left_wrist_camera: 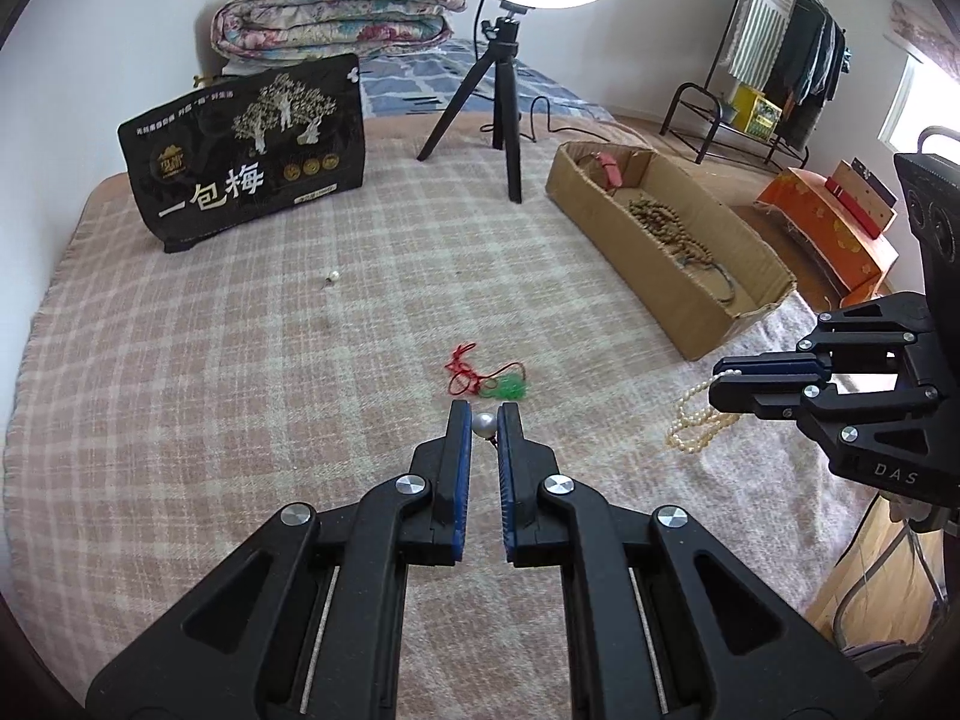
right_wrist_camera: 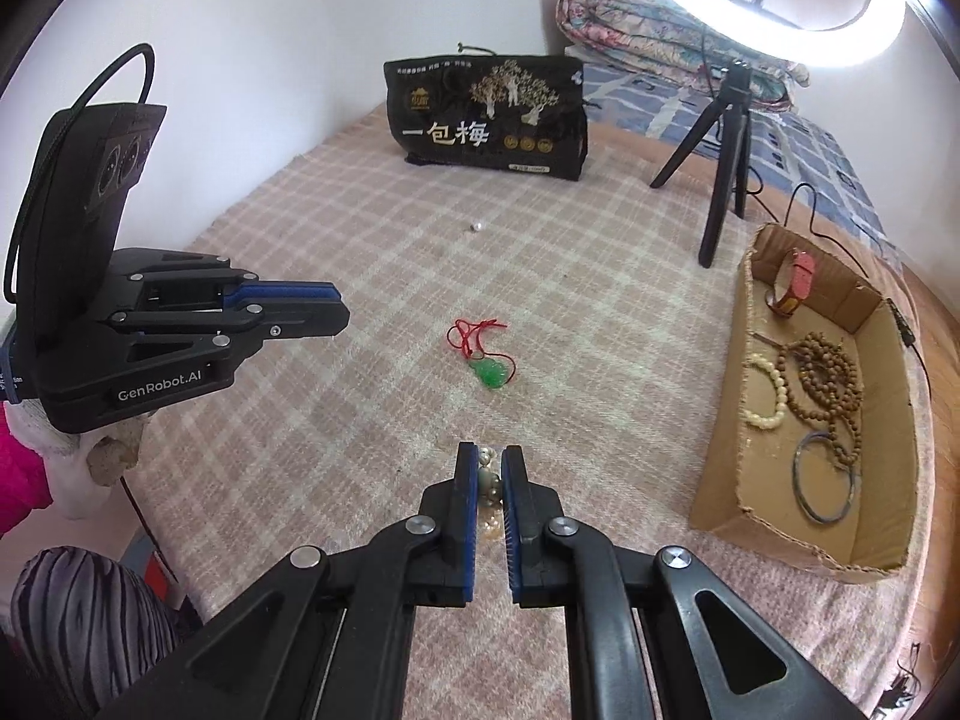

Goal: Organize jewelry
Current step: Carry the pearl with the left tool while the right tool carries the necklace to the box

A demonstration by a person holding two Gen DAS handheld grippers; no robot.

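Observation:
My left gripper (left_wrist_camera: 485,414) is shut on a single white pearl piece (left_wrist_camera: 483,423) above the checked blanket; it also shows in the right wrist view (right_wrist_camera: 336,309). My right gripper (right_wrist_camera: 490,456) is shut on a pearl necklace (right_wrist_camera: 489,480), which hangs from it in the left wrist view (left_wrist_camera: 696,420). A green pendant on a red cord (right_wrist_camera: 493,373) lies on the blanket between the grippers (left_wrist_camera: 504,387). A small pearl earring (left_wrist_camera: 333,277) lies farther back. The cardboard box (right_wrist_camera: 888,396) at the right holds wooden beads (right_wrist_camera: 825,381), a white bracelet, a blue bangle and a red watch.
A black printed bag (left_wrist_camera: 252,150) stands at the back. A ring light on a black tripod (left_wrist_camera: 504,102) stands beside the box (left_wrist_camera: 702,312). Folded quilts (left_wrist_camera: 336,9) lie behind. A clothes rack (left_wrist_camera: 780,60) and an orange box (left_wrist_camera: 834,228) stand off the bed.

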